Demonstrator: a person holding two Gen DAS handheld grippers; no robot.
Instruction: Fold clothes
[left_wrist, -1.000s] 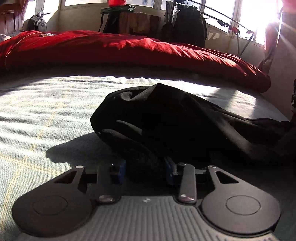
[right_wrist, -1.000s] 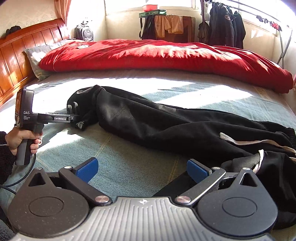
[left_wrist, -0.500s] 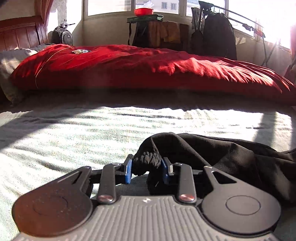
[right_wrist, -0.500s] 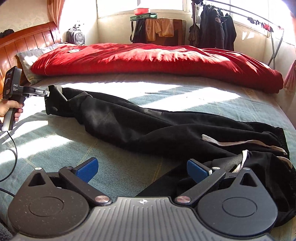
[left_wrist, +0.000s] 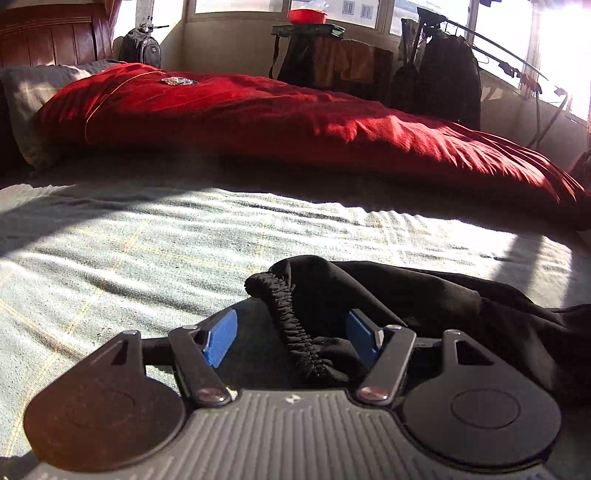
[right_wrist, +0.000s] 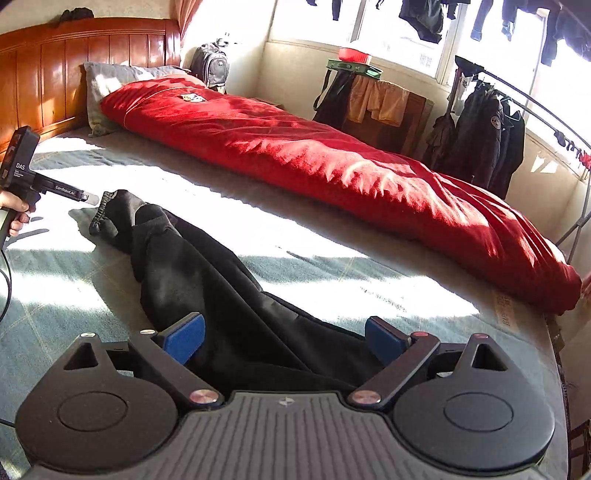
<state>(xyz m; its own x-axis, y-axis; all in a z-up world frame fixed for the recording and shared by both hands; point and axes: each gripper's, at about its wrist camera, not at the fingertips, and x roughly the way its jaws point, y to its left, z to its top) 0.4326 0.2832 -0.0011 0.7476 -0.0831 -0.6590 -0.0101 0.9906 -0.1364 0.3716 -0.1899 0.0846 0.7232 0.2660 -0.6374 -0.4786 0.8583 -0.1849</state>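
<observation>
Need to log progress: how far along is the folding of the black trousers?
Done: the black trousers lie stretched along the bed. In hand: nothing gripped; the left tongs have just been opening, the ribbed cuff lying loose between their pads, and the right tongs stand open over the other end. Left: every fold; no fold shows yet.

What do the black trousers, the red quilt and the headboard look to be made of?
Black trousers: soft matte knit, likely fleece, with a ribbed elastic cuff. Red quilt: padded fabric, slight sheen, puffy wrinkles. Headboard: varnished wood, glossy panels.
</observation>
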